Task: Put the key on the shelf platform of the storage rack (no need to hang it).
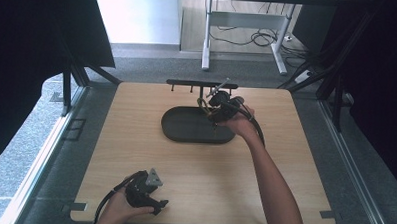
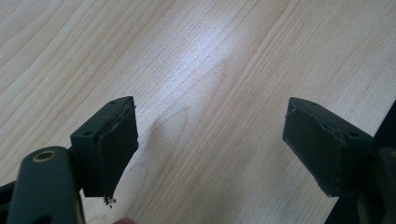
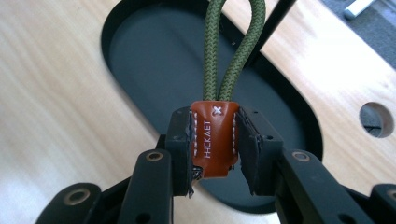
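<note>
Two claws work at the wooden surface (image 1: 135, 140). Left claw (image 2: 210, 149) rests near the front edge, jaws spread wide with bare wood between them. Right claw (image 3: 215, 144) pinches the brown leather tab (image 3: 214, 140) of a green cord loop (image 3: 233, 42) (stitched in white), held above the dark oval tray (image 1: 186, 126).

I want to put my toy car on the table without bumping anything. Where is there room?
The wooden table is bare along its left side, between the dark oval tray and the left gripper. The front right corner is bare too. It is crowded at the back middle: the tray, the black hook rack and the right gripper holding a green cord loop.
</note>
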Demonstrator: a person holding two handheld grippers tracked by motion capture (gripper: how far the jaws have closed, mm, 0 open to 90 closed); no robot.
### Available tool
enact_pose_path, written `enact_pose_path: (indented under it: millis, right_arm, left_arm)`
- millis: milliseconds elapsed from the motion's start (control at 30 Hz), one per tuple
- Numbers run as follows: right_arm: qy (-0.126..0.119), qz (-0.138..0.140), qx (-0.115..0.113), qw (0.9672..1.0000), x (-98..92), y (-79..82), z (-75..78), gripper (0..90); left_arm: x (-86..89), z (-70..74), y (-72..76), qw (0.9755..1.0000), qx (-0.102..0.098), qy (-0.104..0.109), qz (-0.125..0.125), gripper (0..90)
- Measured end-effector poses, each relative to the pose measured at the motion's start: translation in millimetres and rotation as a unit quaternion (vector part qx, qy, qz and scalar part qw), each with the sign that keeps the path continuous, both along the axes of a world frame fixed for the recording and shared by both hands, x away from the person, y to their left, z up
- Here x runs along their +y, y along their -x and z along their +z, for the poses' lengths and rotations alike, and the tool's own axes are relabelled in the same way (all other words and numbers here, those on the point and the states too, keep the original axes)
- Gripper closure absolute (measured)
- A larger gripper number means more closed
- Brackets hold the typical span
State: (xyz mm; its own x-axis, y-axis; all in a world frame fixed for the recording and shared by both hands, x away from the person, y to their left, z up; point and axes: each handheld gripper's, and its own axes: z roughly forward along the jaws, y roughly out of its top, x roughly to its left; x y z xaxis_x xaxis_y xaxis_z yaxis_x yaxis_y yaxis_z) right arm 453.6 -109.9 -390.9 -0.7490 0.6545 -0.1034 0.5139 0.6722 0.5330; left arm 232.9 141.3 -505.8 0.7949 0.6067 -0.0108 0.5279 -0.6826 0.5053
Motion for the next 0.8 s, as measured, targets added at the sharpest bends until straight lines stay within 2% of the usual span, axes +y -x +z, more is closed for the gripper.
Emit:
enact_pose_path:
  millis: [167,400,800]
  right_arm:
    - [-0.007,-0.014,-0.006,0.9999,-2.1,-11.3,-4.8,67.7]
    - [0.000,-0.035,-0.023,0.9991,-4.7,-24.1,-25.1,67.6]
    - [0.002,-0.038,0.000,0.9993,-6.8,-29.4,-49.9,67.2]
  left_arm:
    - [1.0,0.5,0.1,1.0000,0.002,0.002,0.004,18.6]
    - [0.9,0.3,0.2,1.0000,0.002,0.004,0.004,18.7]
    - [0.4,-0.1,0.2,1.0000,0.002,0.001,0.002,18.6]
